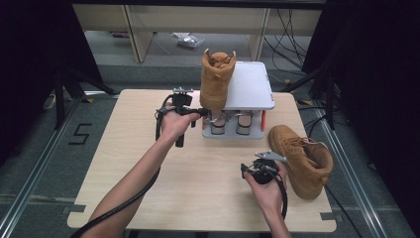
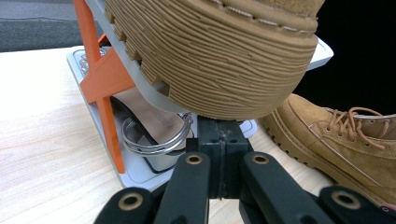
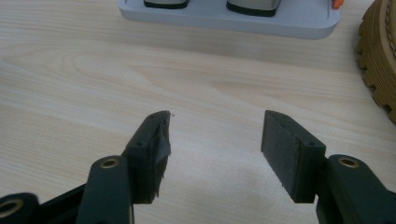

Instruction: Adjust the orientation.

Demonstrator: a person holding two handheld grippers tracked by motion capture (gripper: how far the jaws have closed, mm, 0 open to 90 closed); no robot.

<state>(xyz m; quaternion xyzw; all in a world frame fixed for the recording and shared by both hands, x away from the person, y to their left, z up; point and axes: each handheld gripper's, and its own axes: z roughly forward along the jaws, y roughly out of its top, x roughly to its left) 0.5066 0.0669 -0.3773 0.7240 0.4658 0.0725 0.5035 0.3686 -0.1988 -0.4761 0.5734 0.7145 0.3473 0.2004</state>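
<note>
High view: tan suede lace-up boot stands toe-down on the grey two-tier shoe rack; left gripper, jaws pressed together, touches its stiff ribbed sole, right gripper gapes empty; bulky, grip the firm sole edge

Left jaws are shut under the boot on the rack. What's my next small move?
Probably nudge the boot further onto the rack's top shelf: its sole overhangs the shelf edge above the shut left gripper. The right gripper is open over the table.
</note>
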